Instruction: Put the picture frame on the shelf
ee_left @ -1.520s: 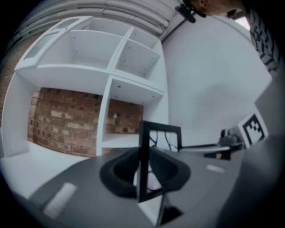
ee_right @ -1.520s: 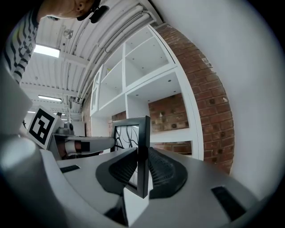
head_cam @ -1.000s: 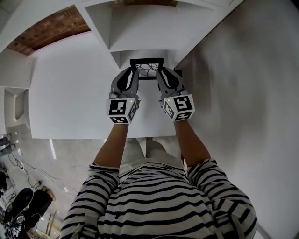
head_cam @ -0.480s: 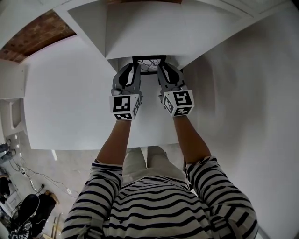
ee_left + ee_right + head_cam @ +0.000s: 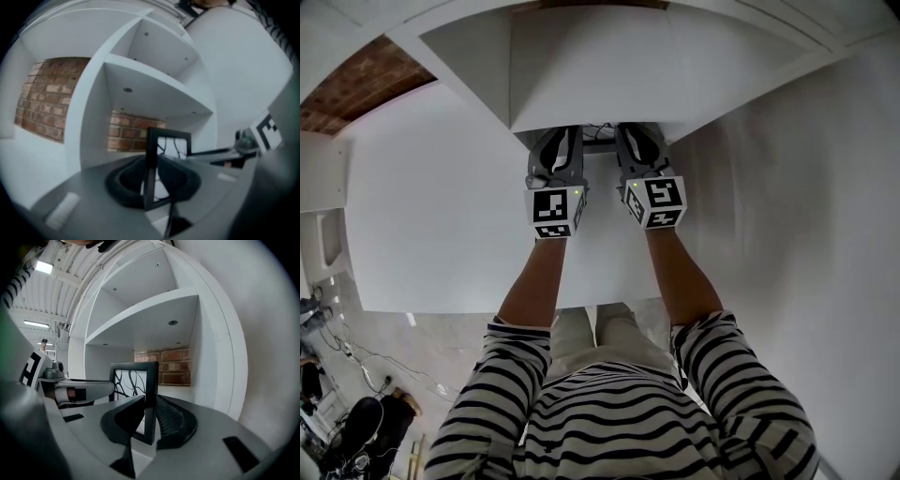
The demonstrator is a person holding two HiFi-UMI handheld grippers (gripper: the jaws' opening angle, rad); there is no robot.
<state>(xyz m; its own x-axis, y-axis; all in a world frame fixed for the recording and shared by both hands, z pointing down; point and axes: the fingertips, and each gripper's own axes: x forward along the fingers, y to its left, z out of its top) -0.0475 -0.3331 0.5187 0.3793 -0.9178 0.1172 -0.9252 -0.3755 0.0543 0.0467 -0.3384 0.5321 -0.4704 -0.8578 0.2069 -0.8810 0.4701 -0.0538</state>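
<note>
Left gripper [image 5: 154, 182]: its jaws pinch the left edge of the picture frame [image 5: 170, 146].
Right gripper [image 5: 147, 420]: its jaws pinch the right edge of the frame.
Picture frame: it stands upright between the two grippers, at the front of an opening in the white shelf [image 5: 600, 70].
Picture: black curvy lines on white.
Far back: a brick wall [image 5: 168, 359] shows through the shelf.

Nothing legible — no words, brands or numbers anywhere.

Picture frame [image 5: 600, 146] mostly hidden beneath the white shelf board [image 5: 609, 75]
</note>
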